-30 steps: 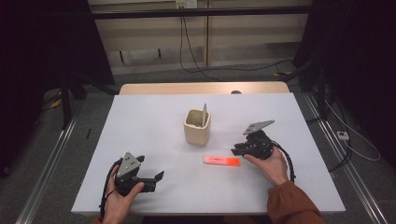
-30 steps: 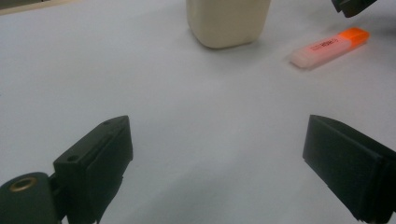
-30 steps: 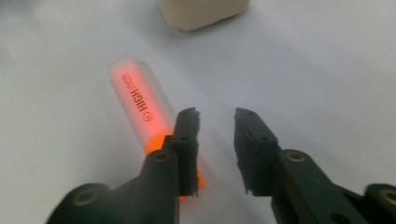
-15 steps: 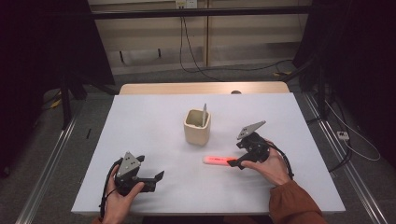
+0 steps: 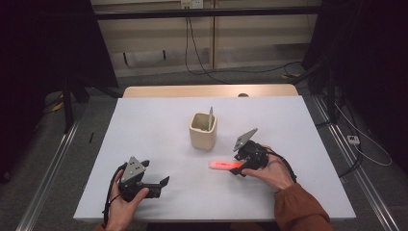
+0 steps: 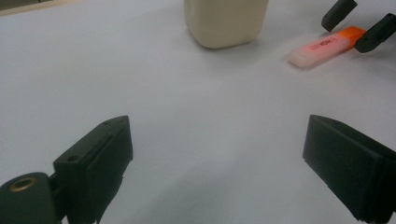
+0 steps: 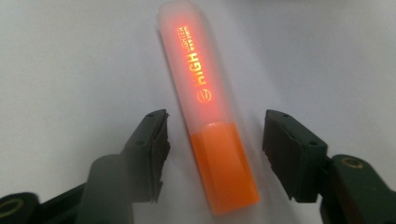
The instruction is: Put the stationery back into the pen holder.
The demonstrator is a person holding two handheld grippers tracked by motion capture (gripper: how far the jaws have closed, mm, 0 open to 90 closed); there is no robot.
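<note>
An orange highlighter [image 5: 225, 165] with a frosted cap lies flat on the white table [image 5: 144, 125], just in front of a cream cup [image 5: 202, 131]. My right gripper [image 5: 239, 167] is open and straddles the highlighter's orange end [image 7: 205, 116]. Its jaws have just been closing, and a gap still shows between each pad and the highlighter. My left gripper [image 5: 161, 183] rests at the near left of the table, open, with only bare table between its jaws [image 6: 219, 140]. The left gripper view also takes in the cup [image 6: 226, 21], the highlighter [image 6: 324, 45] and the right gripper [image 6: 359, 25] farther off.
A thin grey stick [image 5: 210, 118] stands upright in the cup. A wooden strip [image 5: 207, 91] runs along the table's far edge. Cables lie on the floor behind the table and to its right.
My right gripper has moved left from beside the highlighter until its jaws stand on either side of the orange end. The left gripper and the cup have stayed put.
</note>
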